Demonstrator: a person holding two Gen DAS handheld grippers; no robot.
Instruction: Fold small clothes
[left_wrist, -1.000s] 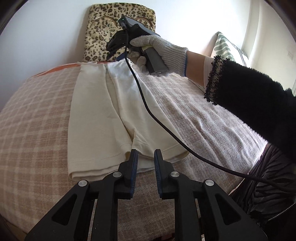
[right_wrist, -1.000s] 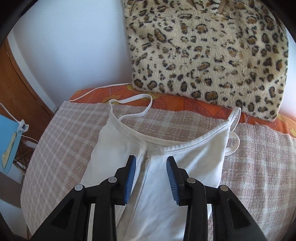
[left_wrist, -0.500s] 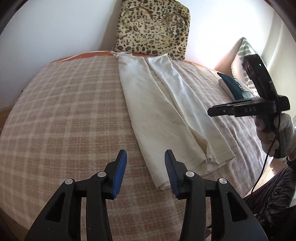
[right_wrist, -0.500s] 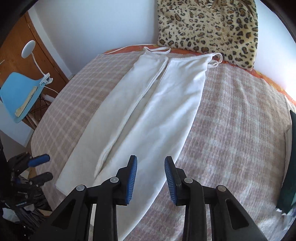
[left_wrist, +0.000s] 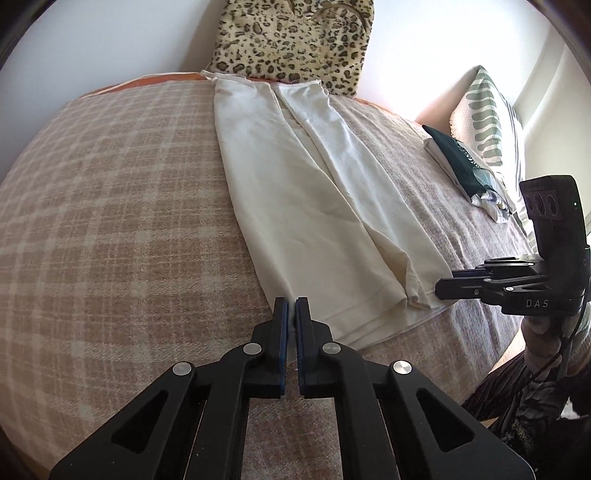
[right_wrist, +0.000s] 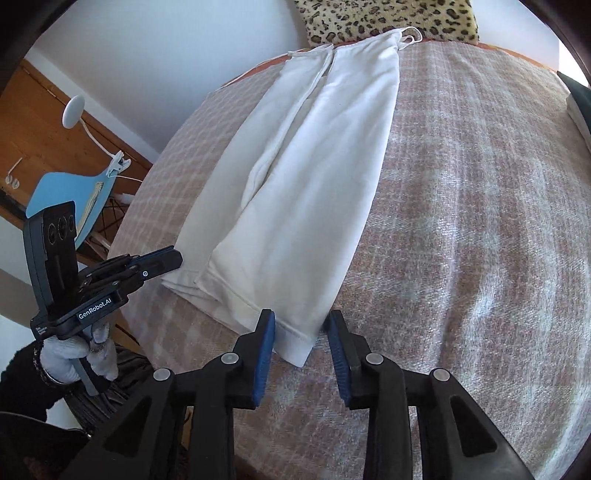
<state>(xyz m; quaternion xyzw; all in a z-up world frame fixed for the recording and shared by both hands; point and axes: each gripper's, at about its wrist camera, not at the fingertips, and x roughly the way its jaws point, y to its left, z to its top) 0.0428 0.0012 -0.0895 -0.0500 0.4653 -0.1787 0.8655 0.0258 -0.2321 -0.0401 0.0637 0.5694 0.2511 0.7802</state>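
Note:
A white strappy garment (left_wrist: 306, 192) lies folded lengthwise on the plaid blanket (left_wrist: 110, 221), straps at the far end. My left gripper (left_wrist: 291, 306) is shut on the near left hem corner, with pale cloth showing between its pads. In the right wrist view the left gripper (right_wrist: 177, 260) sits at that same corner of the garment (right_wrist: 314, 177). My right gripper (right_wrist: 300, 325) straddles the near right hem corner. Its jaws are closing, the cloth lies between them, and the pads stand apart from it. The right gripper (left_wrist: 441, 286) also shows at the hem in the left view.
A leopard-print cushion (left_wrist: 295, 37) leans on the wall behind the straps. A green-patterned pillow (left_wrist: 487, 110) and a dark green folded item (left_wrist: 458, 162) lie at the right. Left of the bed stand a blue chair (right_wrist: 62, 199) and a wooden cabinet (right_wrist: 37, 118).
The right gripper came back from the strap end to the near hem. The left gripper opened wide, shifted to the left hem corner and shut there.

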